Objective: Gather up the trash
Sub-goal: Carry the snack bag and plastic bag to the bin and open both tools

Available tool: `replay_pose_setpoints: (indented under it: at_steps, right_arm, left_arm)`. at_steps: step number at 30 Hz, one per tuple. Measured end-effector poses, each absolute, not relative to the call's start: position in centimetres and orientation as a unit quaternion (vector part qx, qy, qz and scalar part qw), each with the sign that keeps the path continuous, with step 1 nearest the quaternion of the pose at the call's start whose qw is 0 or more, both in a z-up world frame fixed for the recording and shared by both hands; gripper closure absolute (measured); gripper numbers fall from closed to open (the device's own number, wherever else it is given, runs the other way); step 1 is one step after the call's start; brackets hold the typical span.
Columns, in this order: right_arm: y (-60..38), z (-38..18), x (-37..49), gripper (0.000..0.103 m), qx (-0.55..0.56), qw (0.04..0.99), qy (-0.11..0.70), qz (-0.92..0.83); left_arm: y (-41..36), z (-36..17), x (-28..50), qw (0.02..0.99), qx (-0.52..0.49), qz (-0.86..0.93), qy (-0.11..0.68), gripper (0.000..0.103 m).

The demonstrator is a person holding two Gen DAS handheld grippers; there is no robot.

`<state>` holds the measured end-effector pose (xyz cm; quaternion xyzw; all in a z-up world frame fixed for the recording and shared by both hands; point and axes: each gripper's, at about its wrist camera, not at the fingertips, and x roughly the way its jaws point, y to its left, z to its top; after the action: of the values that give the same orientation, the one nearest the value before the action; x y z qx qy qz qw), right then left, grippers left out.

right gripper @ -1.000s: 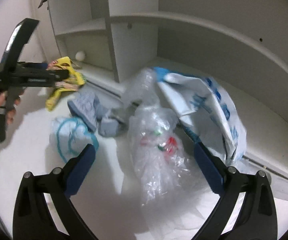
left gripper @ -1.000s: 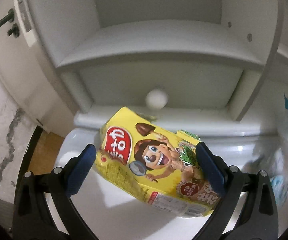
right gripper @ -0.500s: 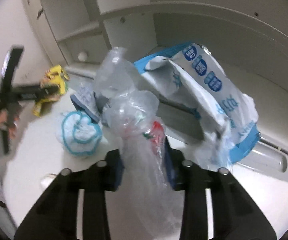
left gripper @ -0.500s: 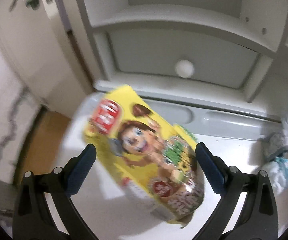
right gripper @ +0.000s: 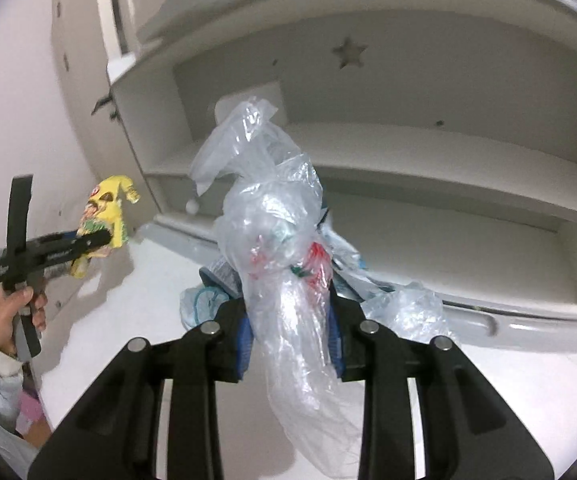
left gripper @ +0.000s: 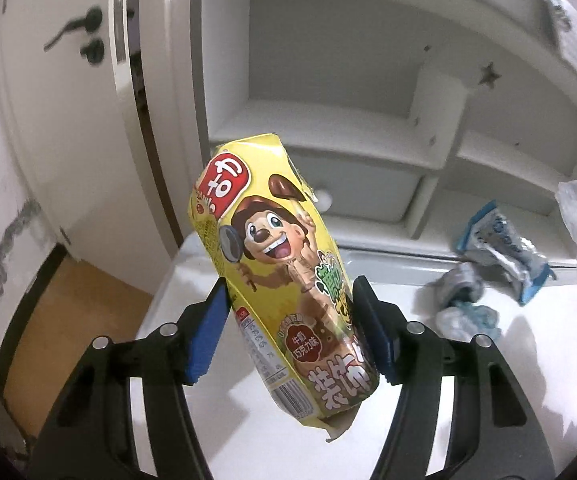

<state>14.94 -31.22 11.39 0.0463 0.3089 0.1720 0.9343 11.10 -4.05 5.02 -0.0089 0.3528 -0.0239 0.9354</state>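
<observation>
The left claw (left gripper: 290,334) was clenched on the yellow box (left gripper: 276,272) at frame centre, lifted clear of the tabletop (left gripper: 528,360), while the right claw (right gripper: 290,338) gripped the clear bag (right gripper: 276,248) at centre frame, also raised.

The yellow snack pack (left gripper: 280,264) reads "巧克力味", perhaps "装饰" below.

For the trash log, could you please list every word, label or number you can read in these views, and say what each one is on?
"牛奶巧克力味": round brown badge low on the yellow snack box held in the left claw.
"装饰": large white characters near the box's lower end; the rest is cut off.
Red logo, nutrition table and barcode digits on the box: not legible.
Blue-and-white wrapper print: blurred.
Clear plastic bag: colours only, no readable text.
</observation>
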Motion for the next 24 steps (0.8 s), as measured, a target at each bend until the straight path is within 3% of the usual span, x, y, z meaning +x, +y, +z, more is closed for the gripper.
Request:
replay_pose_setpoints:
  at_steps: [5,10,16,20,24]
  right_arm:
    - [-34.6,13.5,11.2,0.073,0.074,0.946,0.284,0.141]
    - [-36.1,9.6,8.9,0.073,0.098,0.931,0.334,0.113]
    - [-42.3,11.5,-0.5,0.073,0.155,0.942,0.294,0.041]
    - [-48.0,14.8,-12.0,0.073,0.179,0.950,0.248,-0.071]
    - [-54.0,13.5,-22.9,0.073,0.222,0.921,0.256,-0.193]
  left_arm:
    - [-4.6,7.6,8.5,0.943,-0.008,-0.052,0.329,0.042]
    - [-9.9,8.3,5.5,0.936,0.004,-0.138,0.322,0.042]
    - [-25.3,9.2,-1.3,0.884,0.079,-0.347,0.304,0.041]
    - [-35.3,9.5,-8.9,0.811,0.117,-0.497,0.286,0.041]
    - [-44.0,5.8,-19.3,0.699,0.167,-0.628,0.298,0.041]
